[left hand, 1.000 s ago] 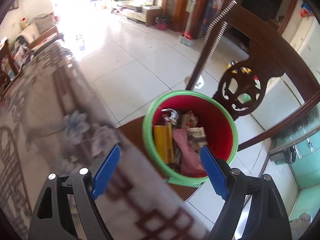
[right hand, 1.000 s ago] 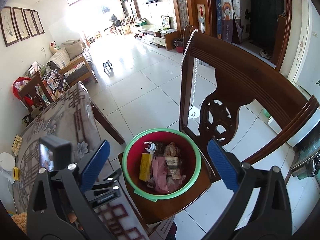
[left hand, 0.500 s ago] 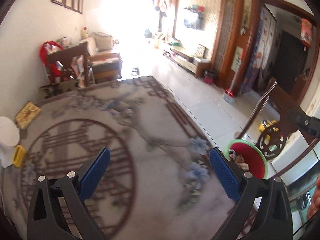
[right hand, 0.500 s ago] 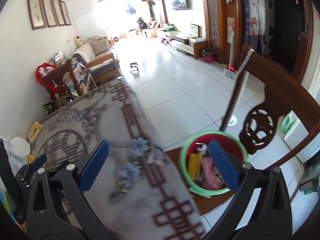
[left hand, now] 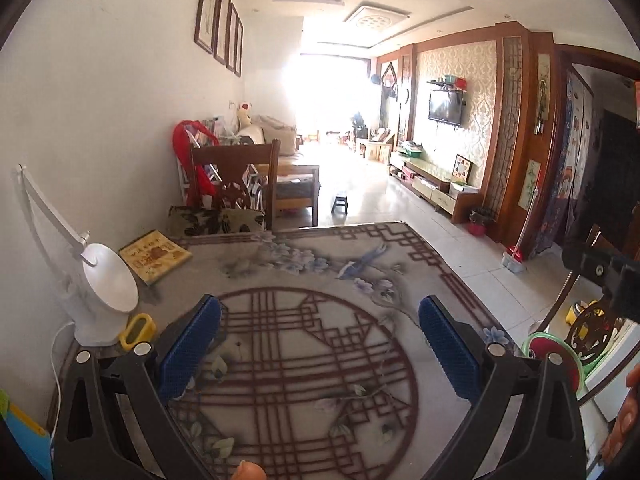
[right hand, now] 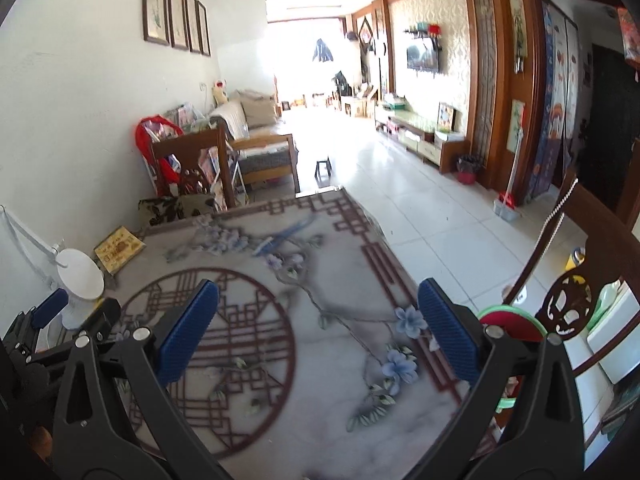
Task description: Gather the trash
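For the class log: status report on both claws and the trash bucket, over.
Left claw open, empty. Right claw open, empty. Red bucket on chair, right of table. Nothing blocking.

**Strong daylight from the far end, soft blur close to the cameras**

Both views are bright. The light comes from the far window (left hand: 328, 92), which is burnt out to pure white and throws glare on the floor tiles (right hand: 360, 160). The table cover (right hand: 280, 320) looks smeared in the right view. Straight lines bend strongly near the edges, and the corners are black.
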